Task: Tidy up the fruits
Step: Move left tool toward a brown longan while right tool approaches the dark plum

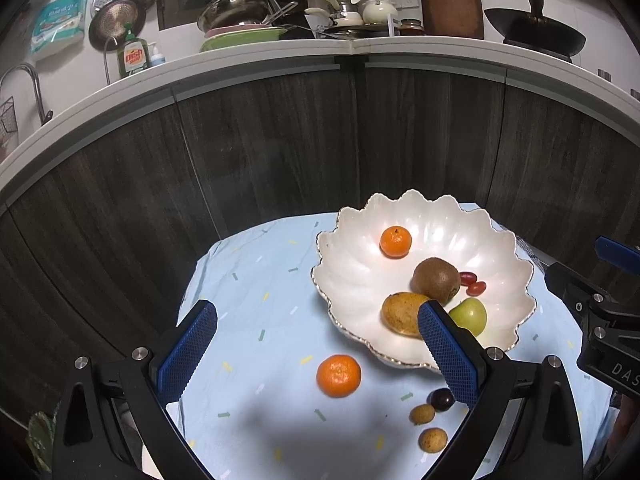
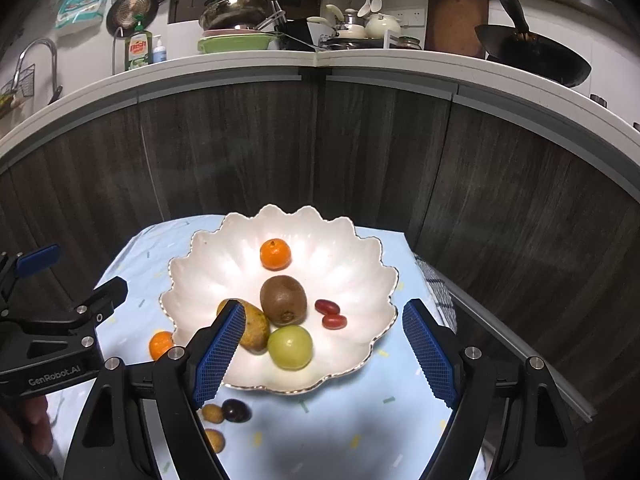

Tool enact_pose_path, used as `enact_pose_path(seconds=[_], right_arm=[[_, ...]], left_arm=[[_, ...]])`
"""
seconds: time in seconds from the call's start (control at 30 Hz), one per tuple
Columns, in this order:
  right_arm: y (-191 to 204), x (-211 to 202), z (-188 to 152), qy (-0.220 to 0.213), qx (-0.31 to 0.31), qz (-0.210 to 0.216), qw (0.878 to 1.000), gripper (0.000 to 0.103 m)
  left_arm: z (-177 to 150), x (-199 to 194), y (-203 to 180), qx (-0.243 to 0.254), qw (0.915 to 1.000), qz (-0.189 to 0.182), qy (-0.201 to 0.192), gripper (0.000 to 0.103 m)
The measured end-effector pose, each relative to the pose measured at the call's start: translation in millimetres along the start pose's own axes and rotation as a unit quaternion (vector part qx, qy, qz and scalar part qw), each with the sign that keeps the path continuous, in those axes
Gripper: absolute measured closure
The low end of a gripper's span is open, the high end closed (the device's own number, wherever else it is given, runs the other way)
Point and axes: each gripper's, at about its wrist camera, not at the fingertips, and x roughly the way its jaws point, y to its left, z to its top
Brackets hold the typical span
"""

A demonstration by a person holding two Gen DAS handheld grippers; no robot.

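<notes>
A white scalloped bowl (image 1: 352, 280) (image 2: 360, 280) sits on a light blue cloth. In it lie a tangerine (image 1: 395, 241) (image 2: 275, 254), a kiwi (image 1: 436, 280) (image 2: 283, 300), a yellow-brown mango (image 1: 402, 314) (image 2: 256, 330), a green apple (image 1: 470, 316) (image 2: 289, 347) and two red grapes (image 1: 472, 283) (image 2: 330, 314). On the cloth in front of the bowl lie a second tangerine (image 1: 338, 375) (image 2: 160, 345), a dark grape (image 1: 442, 399) (image 2: 235, 410) and two small tan fruits (image 1: 422, 414) (image 2: 212, 413). My left gripper (image 1: 318, 320) is open above the cloth, empty. My right gripper (image 2: 324, 320) is open above the bowl, empty.
The cloth-covered table (image 1: 256, 280) stands against dark wood cabinet fronts (image 1: 280, 152). A white counter (image 1: 360, 46) above carries pots, dishes, a wok (image 1: 536, 28) and a dish soap bottle (image 1: 133, 56). A checked towel (image 2: 440, 292) lies at the table's right edge.
</notes>
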Motion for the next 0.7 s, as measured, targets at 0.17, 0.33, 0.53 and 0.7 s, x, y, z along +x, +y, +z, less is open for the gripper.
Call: enact_pose_path(seconds=[0.17,0.33,0.53,0.7], right_arm=[[0,-6,-7,-0.001,0.002,0.004,1.000,0.022],[-2,-10,-16,-0.001,-0.004,0.009,1.000,0.022],[-9,-13,-30,0.002,-0.013,0.013,1.000,0.022],[-16,-13,-43,0.011,-0.018,0.021,1.000,0.022]], left_arm=[[-10,-7,-1,-0.006,1.0000,-0.003,0.003,0.001],[-23,-12,-8,-0.007,0.9999,-0.010,0.009,0.001],[-40,-16,-21,-0.003,0.9997,-0.018,0.017,0.001],[-58,-16,-35,0.006,0.9993,-0.024,0.027,0.001]])
